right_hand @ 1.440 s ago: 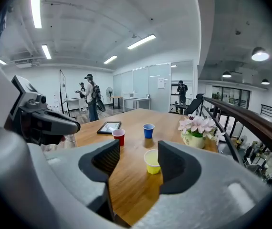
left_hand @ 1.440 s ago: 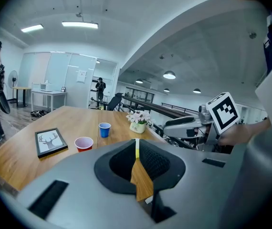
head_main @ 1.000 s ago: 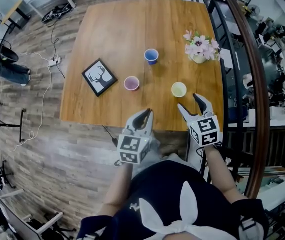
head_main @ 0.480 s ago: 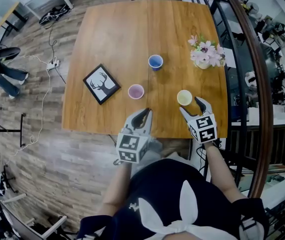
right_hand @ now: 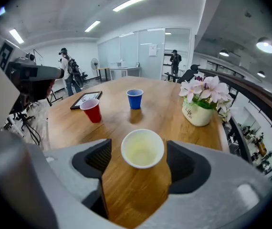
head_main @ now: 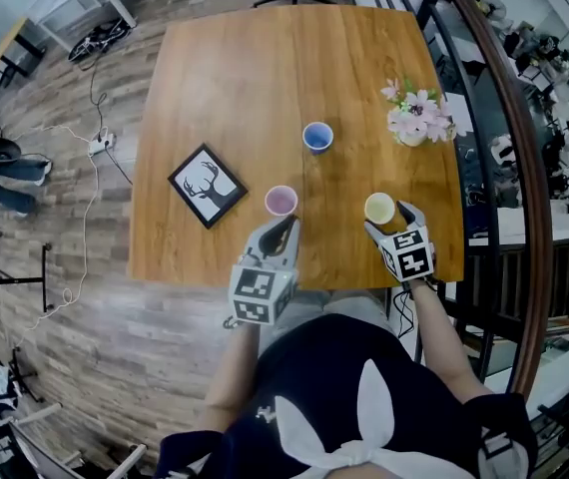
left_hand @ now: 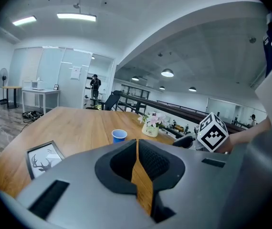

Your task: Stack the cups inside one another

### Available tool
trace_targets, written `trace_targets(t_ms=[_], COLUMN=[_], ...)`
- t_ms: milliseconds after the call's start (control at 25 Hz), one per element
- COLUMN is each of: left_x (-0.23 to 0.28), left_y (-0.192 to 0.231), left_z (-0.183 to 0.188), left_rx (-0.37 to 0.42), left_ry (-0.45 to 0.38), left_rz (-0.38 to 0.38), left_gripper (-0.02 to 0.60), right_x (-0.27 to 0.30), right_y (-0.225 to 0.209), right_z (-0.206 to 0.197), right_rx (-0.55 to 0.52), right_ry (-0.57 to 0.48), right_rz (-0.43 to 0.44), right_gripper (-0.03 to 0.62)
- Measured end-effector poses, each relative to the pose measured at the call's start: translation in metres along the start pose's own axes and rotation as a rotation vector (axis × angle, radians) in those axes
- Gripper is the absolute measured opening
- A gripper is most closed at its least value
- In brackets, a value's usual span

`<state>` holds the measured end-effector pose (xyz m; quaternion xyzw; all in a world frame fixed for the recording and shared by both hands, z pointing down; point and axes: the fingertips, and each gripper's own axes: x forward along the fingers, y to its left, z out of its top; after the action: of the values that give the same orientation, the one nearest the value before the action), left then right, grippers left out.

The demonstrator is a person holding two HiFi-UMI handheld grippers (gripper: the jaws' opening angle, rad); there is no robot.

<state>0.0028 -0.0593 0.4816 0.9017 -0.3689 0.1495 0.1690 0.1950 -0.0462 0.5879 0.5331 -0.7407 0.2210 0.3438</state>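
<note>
Bracketing the yellow cup (right_hand: 142,148)
My right gripper (head_main: 395,220) has just opened wide; the cup stands untouched between its jaws, by the near edge of the table (head_main: 265,88). I'd centre, then squeeze gently.

An office: glass partitions (right_hand: 126,49), desks (left_hand: 39,93), ceiling strip lights (left_hand: 76,16).

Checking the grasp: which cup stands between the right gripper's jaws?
The pale yellow cup; the red cup and blue cup stand farther off, outside the right gripper.
</note>
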Motion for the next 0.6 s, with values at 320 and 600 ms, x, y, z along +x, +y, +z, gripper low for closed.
trace_targets(t_ms=[320, 600], left_x=[0.0, -0.006], left_y=[0.025, 0.038], left_z=[-0.011, -0.015], left_rx=[-0.038, -0.049], left_ry=[0.019, 0.023], left_rz=[0.018, 0.024], left_gripper=[0.029, 0.029], right_x=[0.016, 0.023], right_y=[-0.006, -0.006], right_z=[-0.009, -0.012], right_rx=[0.013, 0.031], right_ry=[0.048, 0.063], right_rz=[-0.034, -0.039], right_gripper=[0.359, 0.359])
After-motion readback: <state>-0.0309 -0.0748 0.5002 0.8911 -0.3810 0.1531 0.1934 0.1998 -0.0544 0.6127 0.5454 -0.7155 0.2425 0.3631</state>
